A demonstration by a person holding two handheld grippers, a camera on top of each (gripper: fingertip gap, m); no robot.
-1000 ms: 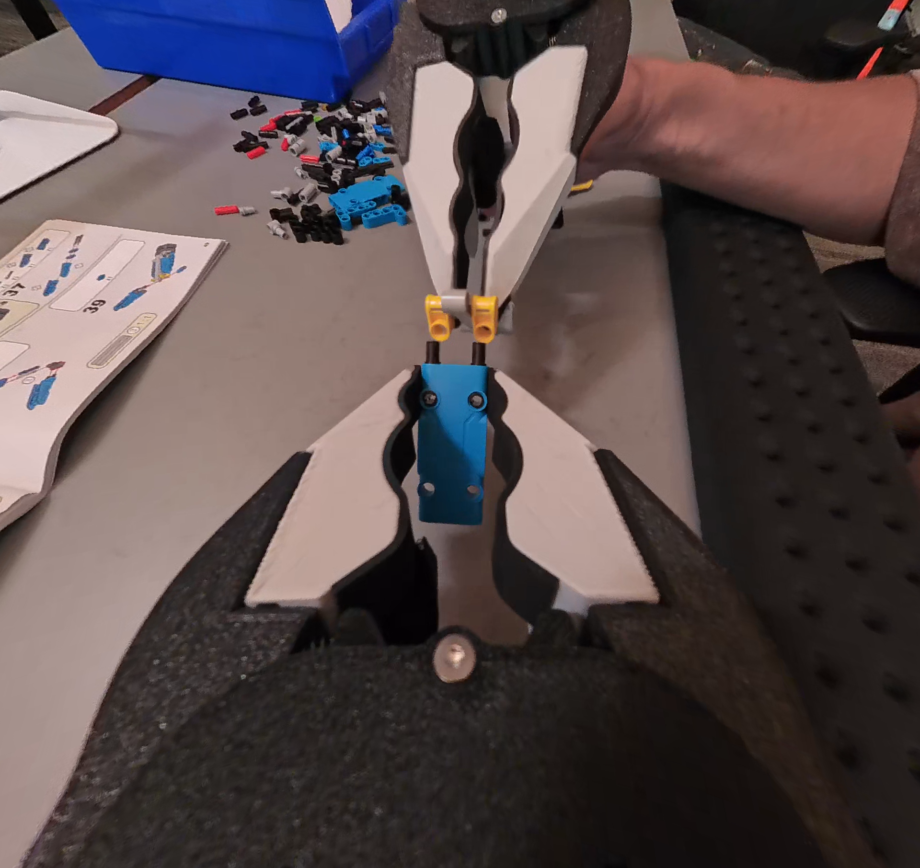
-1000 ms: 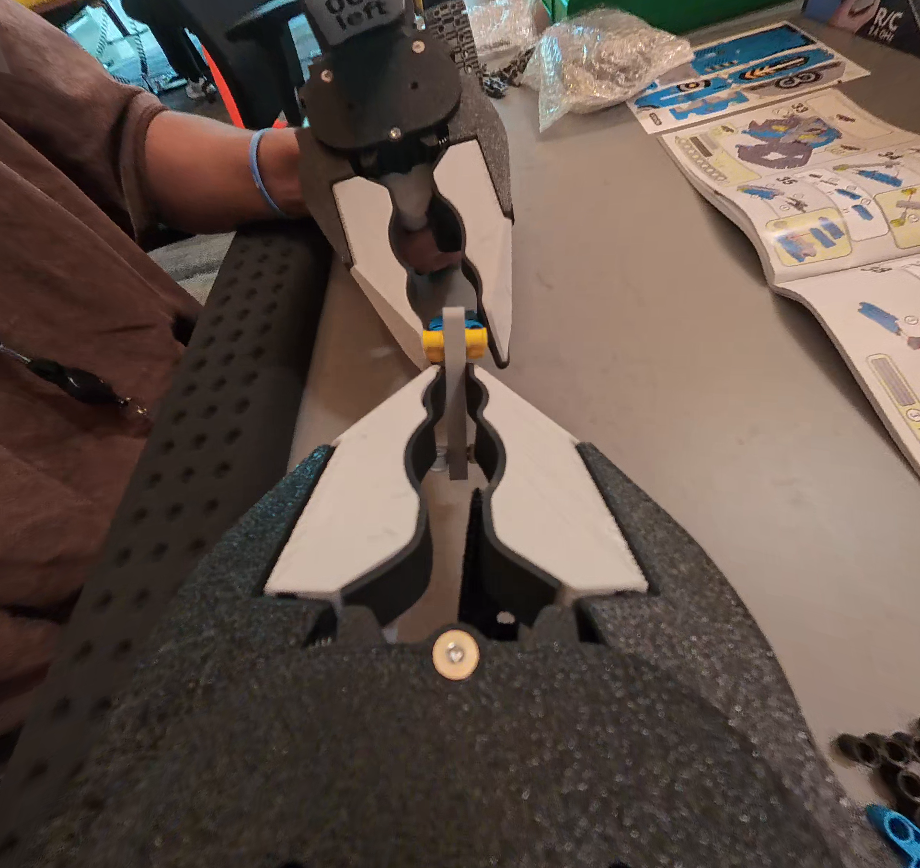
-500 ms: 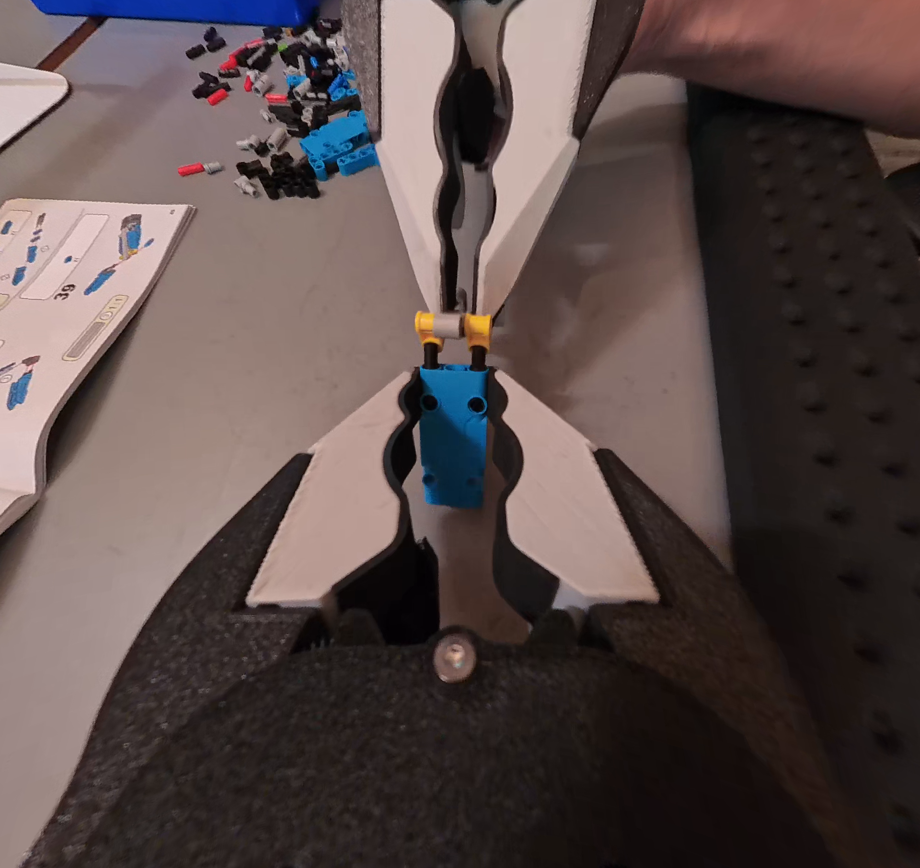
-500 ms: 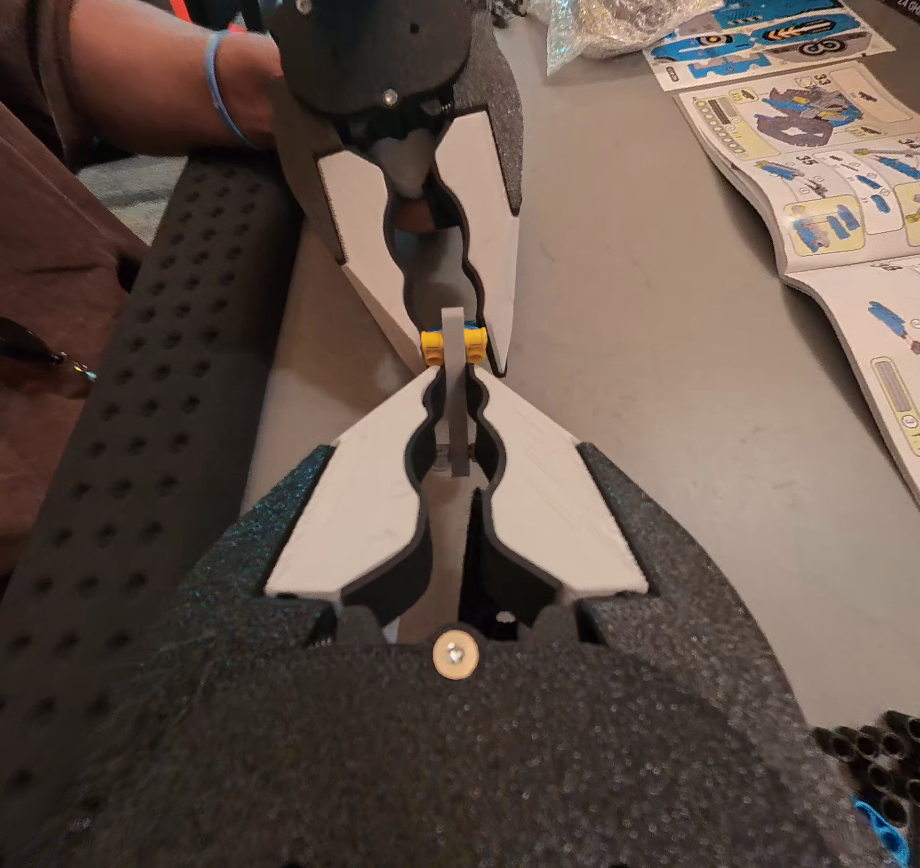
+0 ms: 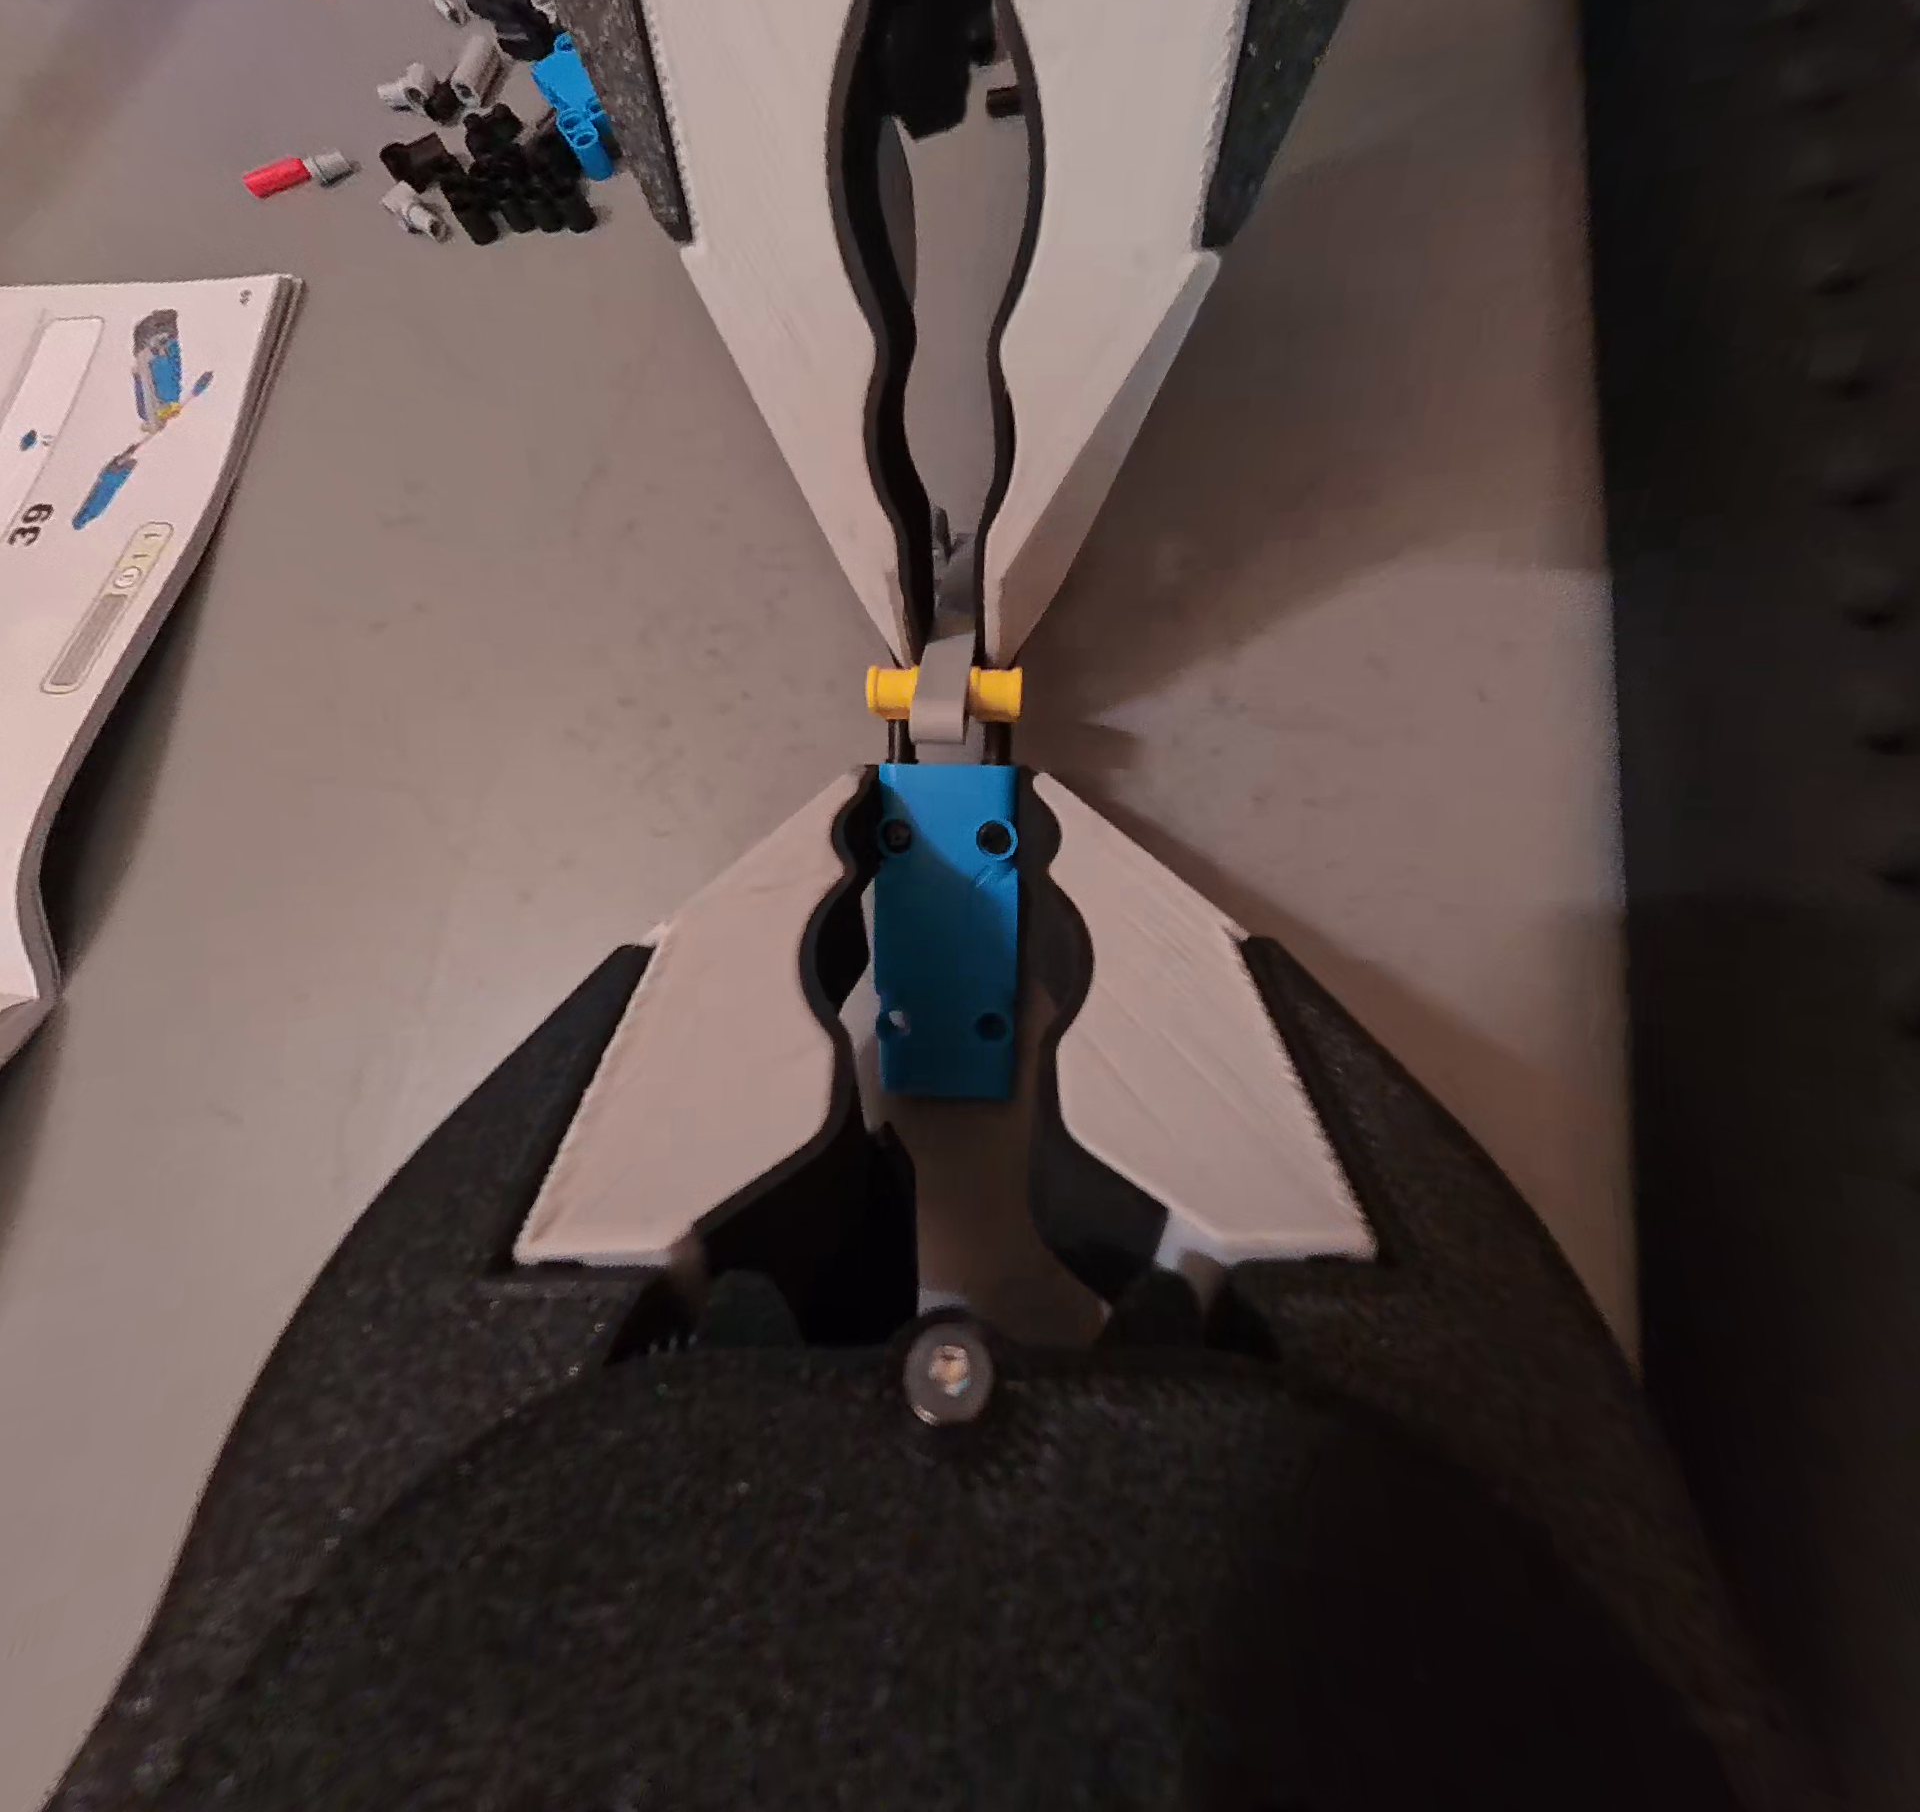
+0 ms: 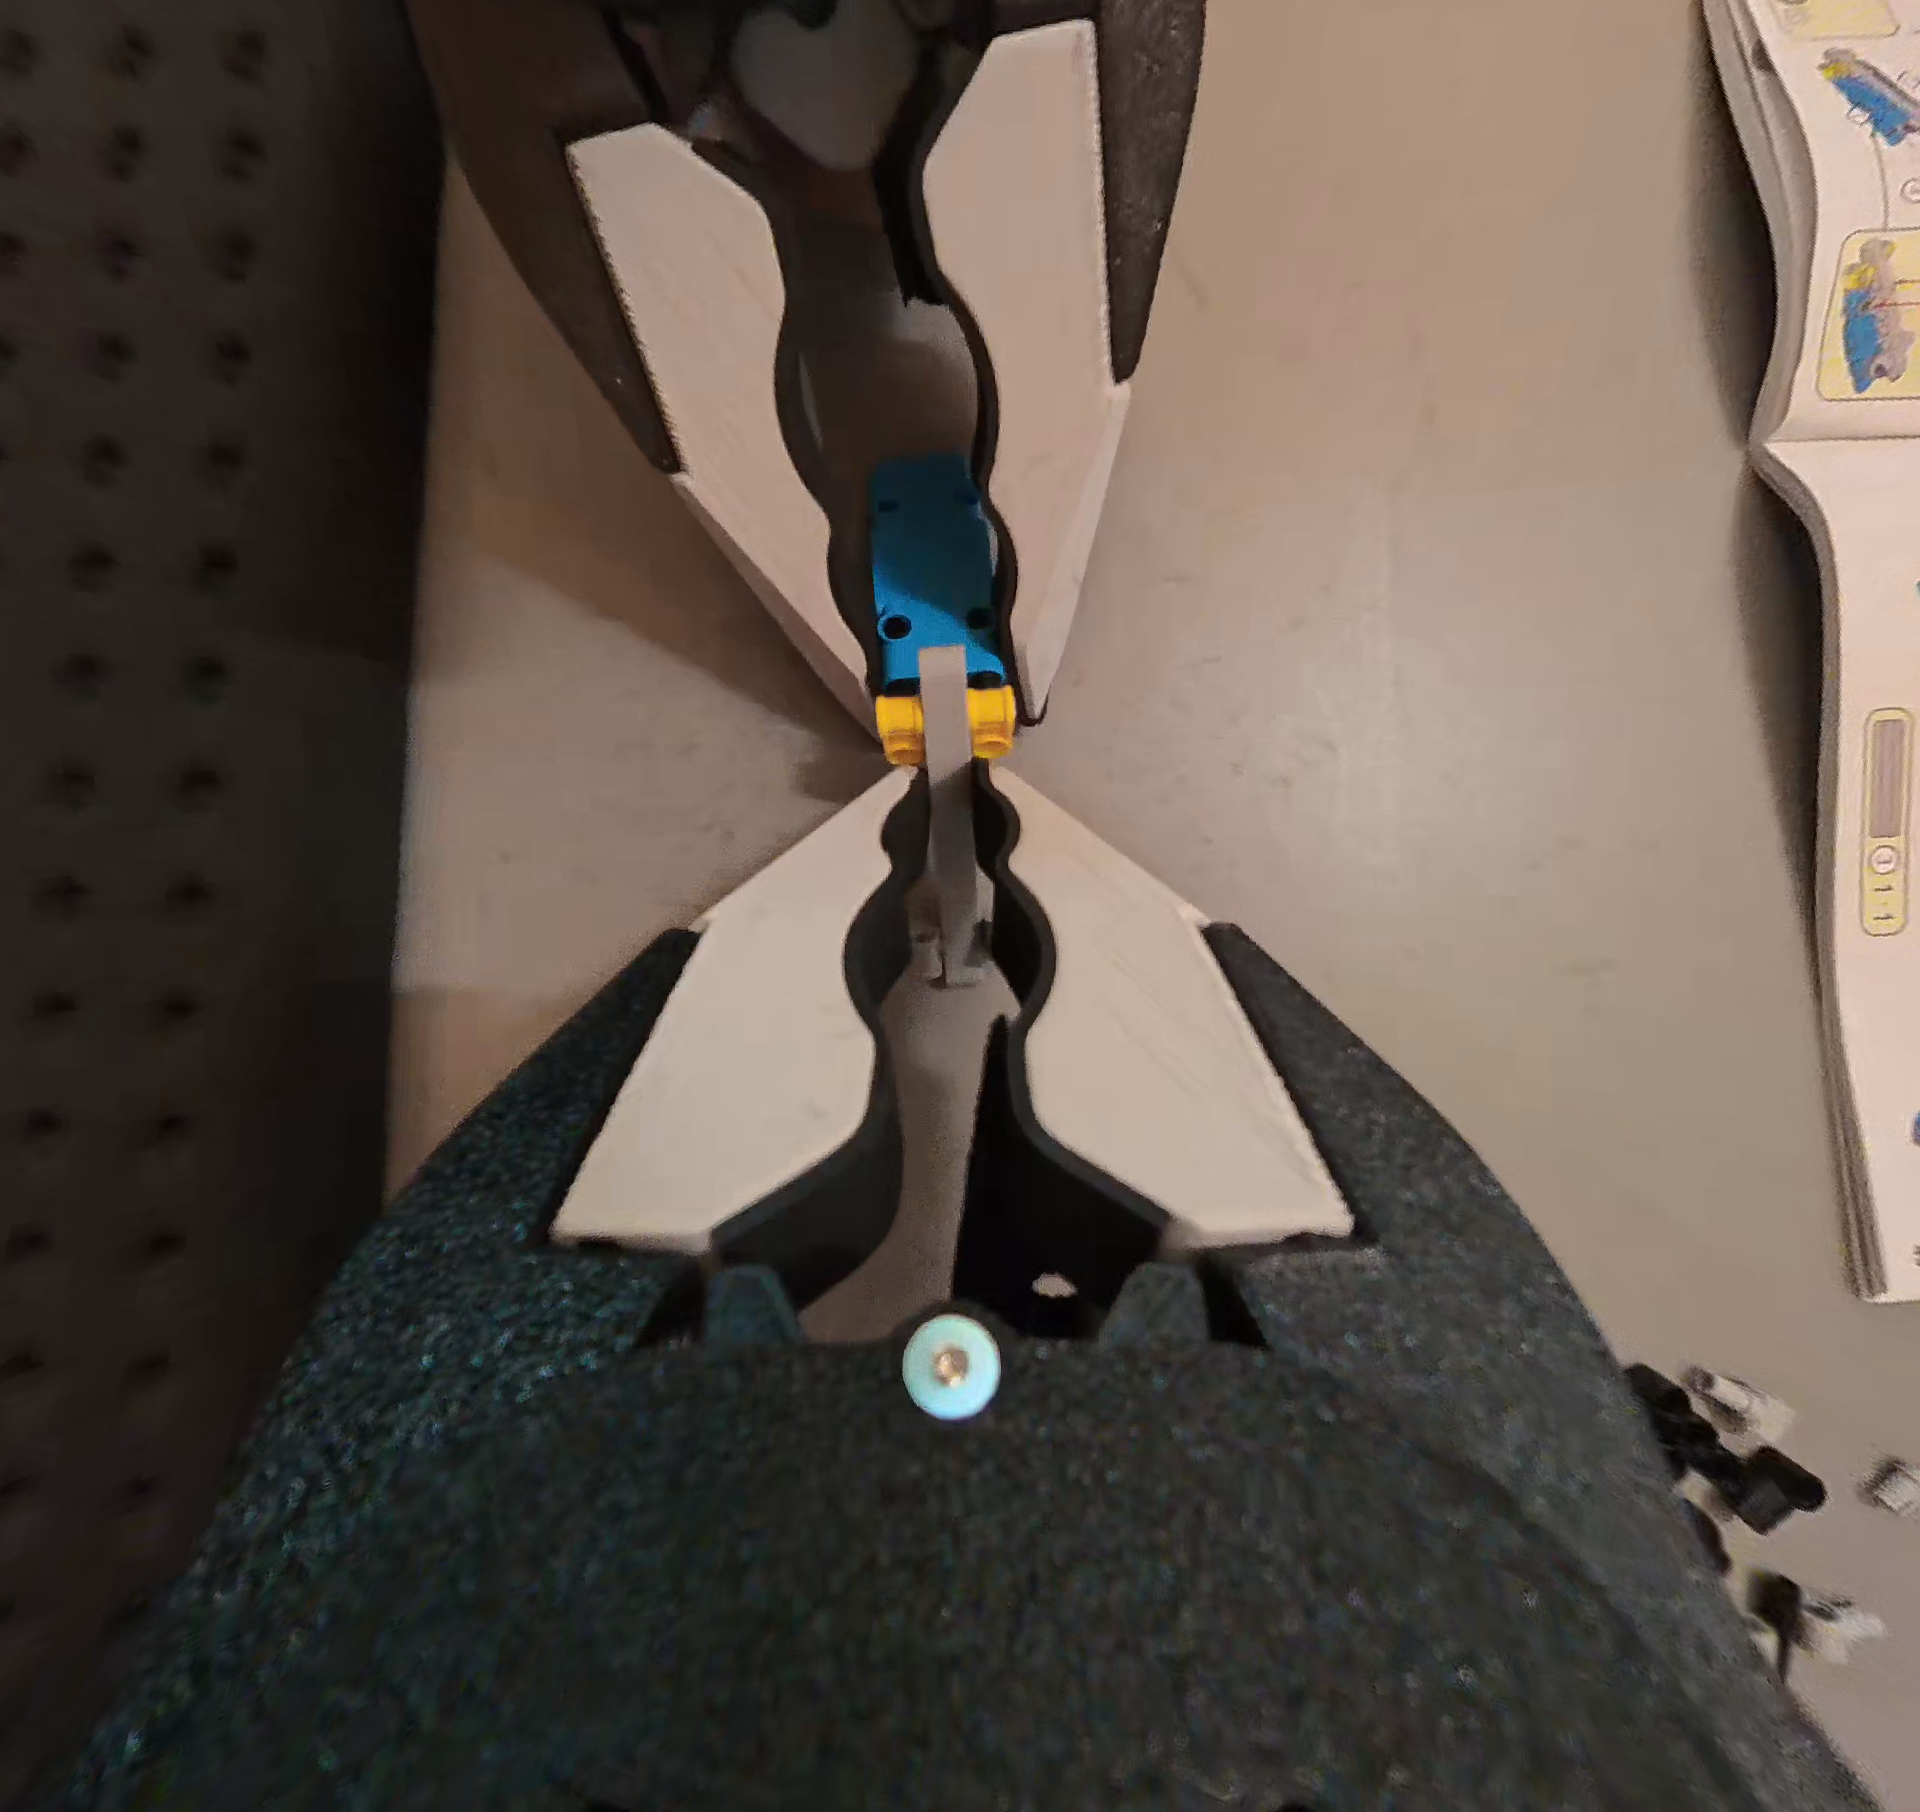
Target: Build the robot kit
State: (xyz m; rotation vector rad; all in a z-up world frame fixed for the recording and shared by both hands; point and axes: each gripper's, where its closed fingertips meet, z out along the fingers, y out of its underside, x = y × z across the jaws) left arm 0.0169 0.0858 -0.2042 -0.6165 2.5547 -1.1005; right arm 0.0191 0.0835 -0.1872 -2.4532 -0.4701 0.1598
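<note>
1. Cut off at the top of the left wrist view: upper body of the right gripper [image 5: 951, 661]; likewise the left gripper [image 6: 940, 702] in the right wrist view. Hands out of sight.
2. Left fingers [image 5: 727, 931] closed narrow on a blue block [image 5: 945, 931], held above the grey desk [image 5: 468, 723]; long axis along the fingers, front end toward the right gripper.
3. Right fingers [image 6: 1091, 879] pinched on a thin grey beam [image 6: 948, 786], lengthwise between them; rear part hard to make out.
4. Yellow connectors [image 5: 943, 692] on either side of the beam tip, joined to the block by dark pins, partly hidden.
5. Blurred loose parts [image 5: 488, 173] and an instruction booklet [image 5: 114, 536] near the desk's left edge.
</note>
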